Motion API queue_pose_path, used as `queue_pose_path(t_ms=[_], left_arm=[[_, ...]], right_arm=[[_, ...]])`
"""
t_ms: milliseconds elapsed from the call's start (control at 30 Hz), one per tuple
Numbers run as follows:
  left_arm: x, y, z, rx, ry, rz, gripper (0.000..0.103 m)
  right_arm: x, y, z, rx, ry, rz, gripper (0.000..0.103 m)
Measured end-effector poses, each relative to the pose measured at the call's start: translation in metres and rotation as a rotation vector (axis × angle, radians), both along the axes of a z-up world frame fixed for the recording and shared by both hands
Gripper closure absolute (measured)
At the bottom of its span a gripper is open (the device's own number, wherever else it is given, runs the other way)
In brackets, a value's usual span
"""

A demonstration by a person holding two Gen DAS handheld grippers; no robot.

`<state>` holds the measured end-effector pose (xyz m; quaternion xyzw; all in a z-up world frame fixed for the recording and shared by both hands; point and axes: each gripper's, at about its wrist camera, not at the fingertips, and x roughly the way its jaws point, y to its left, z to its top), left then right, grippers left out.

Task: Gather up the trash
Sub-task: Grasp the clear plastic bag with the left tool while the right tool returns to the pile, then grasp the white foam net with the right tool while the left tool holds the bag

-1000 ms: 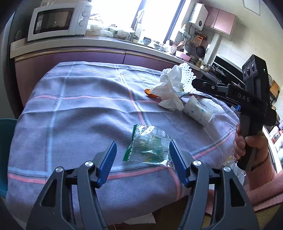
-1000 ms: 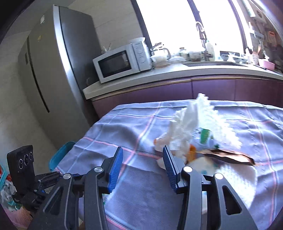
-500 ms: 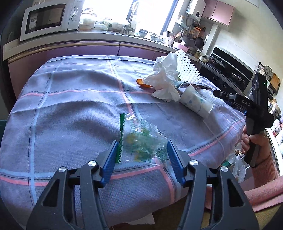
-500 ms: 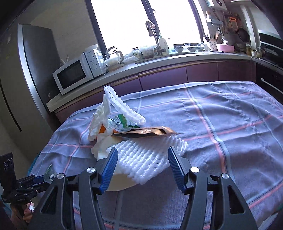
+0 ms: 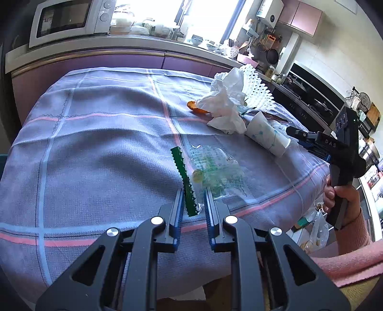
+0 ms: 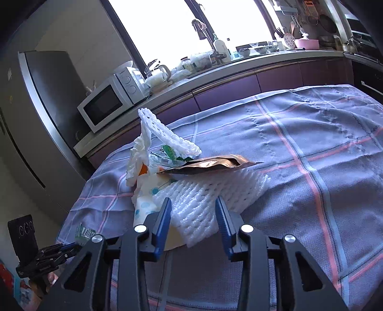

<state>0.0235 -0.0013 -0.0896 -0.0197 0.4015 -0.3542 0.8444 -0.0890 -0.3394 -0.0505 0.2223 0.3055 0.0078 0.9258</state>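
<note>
Left wrist view, left to right: a white microwave (image 5: 69, 20) stands on the counter behind the table; the checked tablecloth (image 5: 95, 143) covers the table. The left gripper (image 5: 194, 196) has its jaws closing, narrowly parted, with the green serrated edge of a clear plastic wrapper (image 5: 210, 172) between them; whether the pads already press on it cannot be told. The wrapper lies flat near the table's front edge, its print too small to read. Further right sit an orange peel (image 5: 195, 107), a crumpled white tissue (image 5: 225, 105), a white foam fruit net (image 5: 256, 91) and a paper cup (image 5: 268, 137) on its side, all touching in one heap. At far right a hand (image 5: 340, 198) in a pink sleeve holds the right gripper (image 6: 192, 210), whose body reads "DAS". Right wrist view: its jaws are closing, moderately parted, with a second flattened foam net (image 6: 203, 198) between the fingers; the pads appear beside it, contact uncertain. A brown foil packet (image 6: 210, 165) lies across the heap behind, obstructing access to the cup. A refrigerator (image 6: 36, 114) stands at left.
</note>
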Motion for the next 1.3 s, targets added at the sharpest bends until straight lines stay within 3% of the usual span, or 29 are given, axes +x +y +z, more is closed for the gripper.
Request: queue_pose_path(t_ms=[33,67,200,400,633,1300], left_arm=[[0.000,0.000,0.000,-0.001,0.002,0.001,0.086],[0.001,0.000,0.001,-0.001,0.003,0.003,0.086],[0.000,0.001,0.003,-0.010,-0.001,0.002,0.089],[-0.003,0.004,0.011,-0.017,-0.032,0.011,0.091],[-0.006,0.020,0.022,-0.038,-0.061,0.048,0.091],[-0.007,0.069,0.033,-0.067,-0.089,0.189,0.091]], right_arm=[[-0.001,0.000,0.001,0.007,-0.005,0.005,0.075],[-0.001,-0.001,0.002,0.014,-0.011,0.008,0.086],[-0.005,0.000,0.010,0.015,-0.027,0.011,0.091],[-0.012,0.016,0.030,-0.016,-0.076,0.062,0.092],[-0.014,0.035,0.048,0.013,-0.122,0.140,0.092],[0.023,0.119,0.071,0.022,-0.208,0.371,0.092]])
